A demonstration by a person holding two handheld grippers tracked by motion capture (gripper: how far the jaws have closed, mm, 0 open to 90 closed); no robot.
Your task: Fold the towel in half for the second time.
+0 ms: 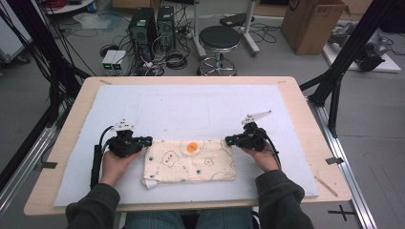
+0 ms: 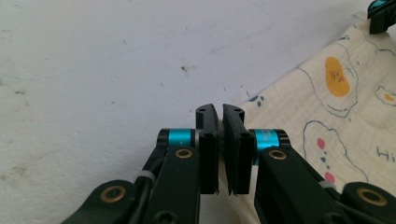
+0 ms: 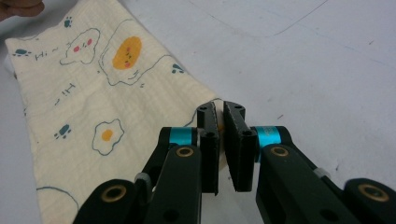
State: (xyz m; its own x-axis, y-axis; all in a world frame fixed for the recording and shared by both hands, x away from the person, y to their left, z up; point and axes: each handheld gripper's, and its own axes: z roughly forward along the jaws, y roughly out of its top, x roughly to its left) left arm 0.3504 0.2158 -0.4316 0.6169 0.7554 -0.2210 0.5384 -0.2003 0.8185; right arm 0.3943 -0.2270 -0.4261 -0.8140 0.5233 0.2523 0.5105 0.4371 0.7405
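A folded cream cloth (image 1: pixel 191 162) printed with fried eggs lies on the near part of the white board (image 1: pixel 191 105). My left gripper (image 1: pixel 149 140) is at its far left corner and my right gripper (image 1: pixel 228 140) at its far right corner, both low on the board and pointing inward. In the left gripper view the jaws of the left gripper (image 2: pixel 220 112) stand almost together on the corner of the cloth (image 2: pixel 345 107). In the right gripper view the right gripper (image 3: pixel 220 109) is shut, with a sliver of the cloth (image 3: pixel 93 107) pinched between its pads.
The board lies on a wooden table (image 1: pixel 305 119). Beyond the table's far edge stand a black stool (image 1: pixel 218 40), computer towers (image 1: pixel 153 28) with cables, and a cardboard box (image 1: pixel 310 24). Black frame posts (image 1: pixel 351 47) rise at both sides.
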